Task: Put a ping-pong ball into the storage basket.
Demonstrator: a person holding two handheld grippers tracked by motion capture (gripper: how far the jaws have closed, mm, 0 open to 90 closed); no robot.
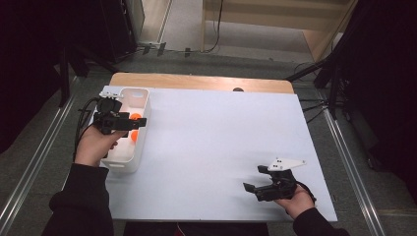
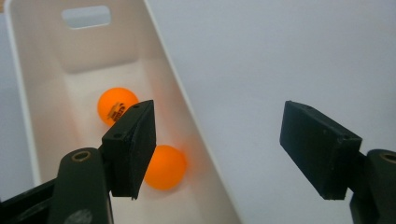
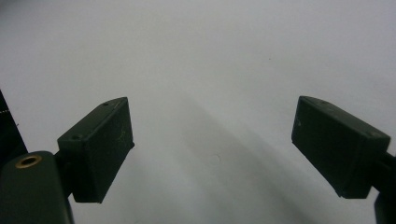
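- The right gripper (image 1: 255, 189) is closest to the person, low at the right side of the white table (image 1: 221, 147). A hand holds it. Its jaws stand wide apart and nothing is between them. In the right gripper view there is just bare table under the jaws.
- The left gripper (image 1: 133, 124) is farther away, at the left side of the table. A hand holds it over a long white bin (image 1: 129, 162). Its jaws are open too, with nothing between them.
- In the left gripper view, one jaw is above the inside of the bin and the other is above the table outside the bin wall.
- Two orange balls lie on the bottom of the bin. The near ball (image 2: 166, 167) sits just behind the jaw on the bin side. The far ball (image 2: 116, 105) has dark print on it and lies a little past the first one.
- The far end of the bin has a handle hole (image 2: 86, 16).
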